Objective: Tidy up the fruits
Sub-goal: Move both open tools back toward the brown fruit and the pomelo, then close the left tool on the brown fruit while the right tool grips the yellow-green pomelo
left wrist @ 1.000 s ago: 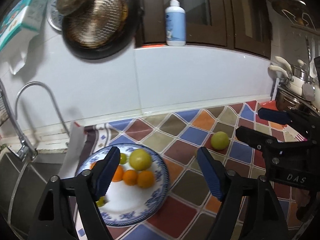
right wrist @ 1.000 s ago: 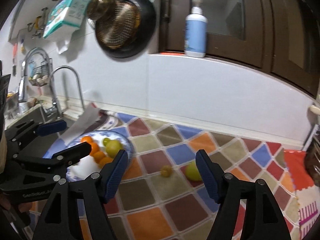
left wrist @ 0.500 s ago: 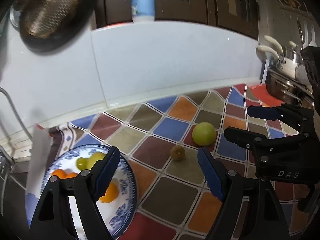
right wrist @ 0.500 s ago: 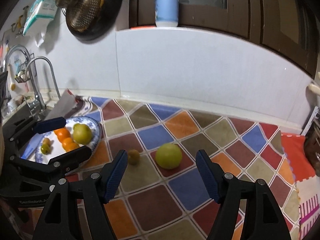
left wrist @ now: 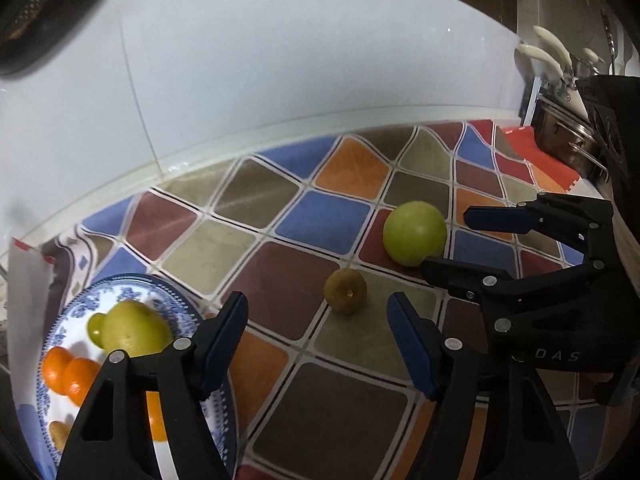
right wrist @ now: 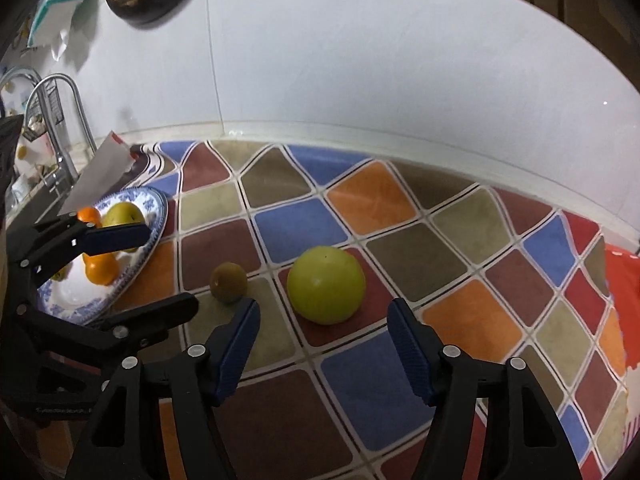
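Note:
A green apple (right wrist: 326, 285) and a small brown-green fruit (right wrist: 228, 282) lie on the checkered mat. My right gripper (right wrist: 322, 347) is open, just short of the apple, jaws either side of it. My left gripper (left wrist: 318, 343) is open, just short of the small fruit (left wrist: 345, 291); the apple (left wrist: 414, 233) lies beyond to the right. A blue-patterned plate (left wrist: 188, 312) at the left holds oranges (left wrist: 66, 374), a yellow-green fruit (left wrist: 134, 334) and smaller fruits. The plate (right wrist: 158, 216) shows behind the left gripper (right wrist: 164, 272) in the right wrist view.
A white tiled wall (right wrist: 360, 80) backs the counter. A faucet (right wrist: 60, 92) and sink stand at far left. Pots (left wrist: 568, 144) sit at the far right. A red mat (right wrist: 622, 300) lies on the right edge.
Both grippers have moved forward and down toward the loose fruits on the mat; the apple and small fruit now look larger and closer. Both stay open.

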### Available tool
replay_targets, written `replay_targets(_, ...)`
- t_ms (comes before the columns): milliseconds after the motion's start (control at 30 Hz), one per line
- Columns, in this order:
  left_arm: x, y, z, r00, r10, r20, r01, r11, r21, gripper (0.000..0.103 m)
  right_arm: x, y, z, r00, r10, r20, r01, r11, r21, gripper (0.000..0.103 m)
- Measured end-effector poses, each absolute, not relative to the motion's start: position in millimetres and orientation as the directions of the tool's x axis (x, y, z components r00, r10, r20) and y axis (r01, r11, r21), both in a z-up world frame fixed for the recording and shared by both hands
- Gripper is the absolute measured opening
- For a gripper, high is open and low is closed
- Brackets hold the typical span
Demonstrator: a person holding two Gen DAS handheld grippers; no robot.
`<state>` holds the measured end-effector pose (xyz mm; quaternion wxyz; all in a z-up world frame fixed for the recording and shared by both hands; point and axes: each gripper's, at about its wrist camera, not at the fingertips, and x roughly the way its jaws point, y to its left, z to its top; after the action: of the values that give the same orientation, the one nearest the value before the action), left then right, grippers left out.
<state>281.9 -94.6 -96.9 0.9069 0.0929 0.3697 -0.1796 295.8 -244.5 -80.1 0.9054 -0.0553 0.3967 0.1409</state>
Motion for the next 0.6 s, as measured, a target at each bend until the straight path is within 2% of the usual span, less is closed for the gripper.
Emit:
replay_targets(433,308,-101,-113,0.586,-0.314,-0.747,0.425,0.904,-0.046,0.044,326,-245,-99,0.590,0.254,-0.766,-0.311,0.947,0.075,0.054)
replay_targets(567,310,-102,-115,0.569,-0.335,-0.751,0.441,0.895,-0.065,0.028,329,-244,-101,0.579,0.266,-0.770,-0.317,0.944,0.088,0.051)
replay_targets(600,310,-103,-115,0.568,-0.335,-0.752,0.440,0.895,-0.066,0.028,329,-243,-101,0.580,0.266,-0.770,-0.318,0.944,0.087,0.051)
